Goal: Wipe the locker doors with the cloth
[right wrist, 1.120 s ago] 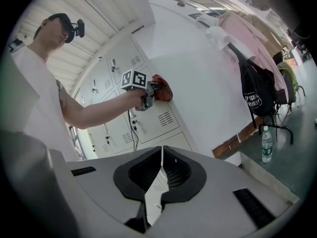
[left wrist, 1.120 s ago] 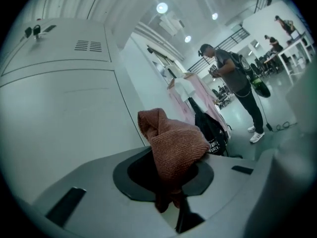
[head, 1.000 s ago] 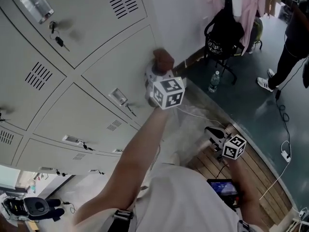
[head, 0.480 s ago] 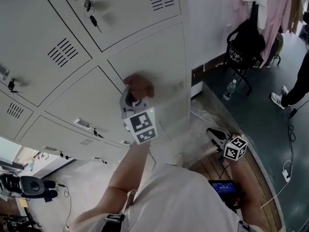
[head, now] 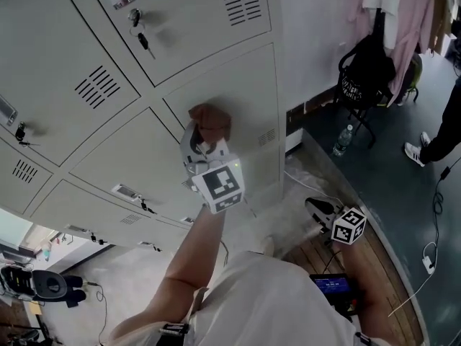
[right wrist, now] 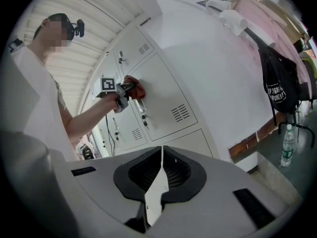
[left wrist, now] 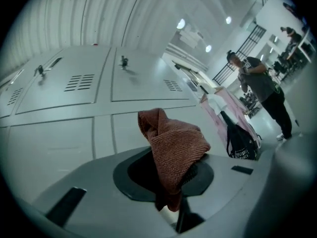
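While the left gripper [head: 200, 141], clamped on the rust-brown knitted cloth [head: 210, 123], holds it against one pale grey metal locker door [head: 241, 92] near that door's upper left corner, wiping seems underway with other doors probably left, the right gripper [head: 318, 208] closed and empty.

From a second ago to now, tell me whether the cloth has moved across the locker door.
Yes. The cloth has slid along the locker door, from its wall-side edge toward the opposite seam.

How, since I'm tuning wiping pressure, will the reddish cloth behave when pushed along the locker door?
Probably floppy: the cloth bunches and folds over where the left gripper pinches it. Likely light, since the bunch stands up unsupported. Its ribbed knit should drag rather than slip on the locker door.
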The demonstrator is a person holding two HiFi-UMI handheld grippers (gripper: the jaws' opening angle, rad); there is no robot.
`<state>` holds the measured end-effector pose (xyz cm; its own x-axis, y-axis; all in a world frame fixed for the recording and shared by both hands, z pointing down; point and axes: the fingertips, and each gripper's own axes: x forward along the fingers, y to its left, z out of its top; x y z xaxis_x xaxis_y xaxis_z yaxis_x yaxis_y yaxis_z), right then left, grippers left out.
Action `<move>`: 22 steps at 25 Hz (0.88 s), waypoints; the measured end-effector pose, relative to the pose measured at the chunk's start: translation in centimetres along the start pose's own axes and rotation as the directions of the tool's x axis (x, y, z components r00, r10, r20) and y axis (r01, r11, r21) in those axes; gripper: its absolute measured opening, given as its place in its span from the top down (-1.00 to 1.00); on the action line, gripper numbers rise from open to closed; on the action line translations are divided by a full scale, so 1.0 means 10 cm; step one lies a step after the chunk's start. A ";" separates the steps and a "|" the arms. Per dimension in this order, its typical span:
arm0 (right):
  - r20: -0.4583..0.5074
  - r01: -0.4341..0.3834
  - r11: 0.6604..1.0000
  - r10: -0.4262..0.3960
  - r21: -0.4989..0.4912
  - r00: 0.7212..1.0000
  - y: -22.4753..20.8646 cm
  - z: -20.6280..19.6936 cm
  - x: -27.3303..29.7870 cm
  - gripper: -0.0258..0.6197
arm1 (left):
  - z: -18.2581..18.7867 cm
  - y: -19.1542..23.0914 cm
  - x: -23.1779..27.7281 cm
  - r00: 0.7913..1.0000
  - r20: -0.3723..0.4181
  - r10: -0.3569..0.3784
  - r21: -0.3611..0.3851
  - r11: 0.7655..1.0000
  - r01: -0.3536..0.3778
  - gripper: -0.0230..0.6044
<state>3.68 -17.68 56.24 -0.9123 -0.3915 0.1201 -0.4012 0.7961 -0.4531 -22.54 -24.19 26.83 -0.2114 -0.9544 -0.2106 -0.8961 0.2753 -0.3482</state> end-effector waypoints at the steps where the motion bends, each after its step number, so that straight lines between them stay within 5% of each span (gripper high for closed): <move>1: 0.008 0.015 1.000 -0.015 0.004 1.000 -0.02 0.00 -0.05 0.86 | 0.06 -0.15 0.10 1.000 0.008 -0.023 0.010 1.000 0.023 0.70; 7: 0.060 0.109 0.994 -0.110 0.019 0.992 -0.16 0.04 -0.41 0.86 | 0.18 -1.11 0.64 0.990 -0.012 -0.141 0.070 0.988 0.141 0.70; 13: 0.088 0.180 0.983 -0.183 0.048 0.979 -0.26 0.03 -0.72 0.86 | 0.14 -1.91 0.96 0.957 -0.090 -0.276 0.072 0.956 0.283 0.70; 22: 0.067 0.129 0.991 -0.131 0.030 0.989 -0.22 0.06 -0.56 0.86 | 0.35 -1.28 0.81 0.979 -0.047 -0.201 -0.082 0.977 0.197 0.70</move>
<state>9.72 -17.56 56.05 -0.8444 -0.5223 0.1191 -0.5130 0.7244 -0.4604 -11.38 -35.00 26.37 -0.0453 -0.9946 -0.0932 -0.9491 0.0720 -0.3067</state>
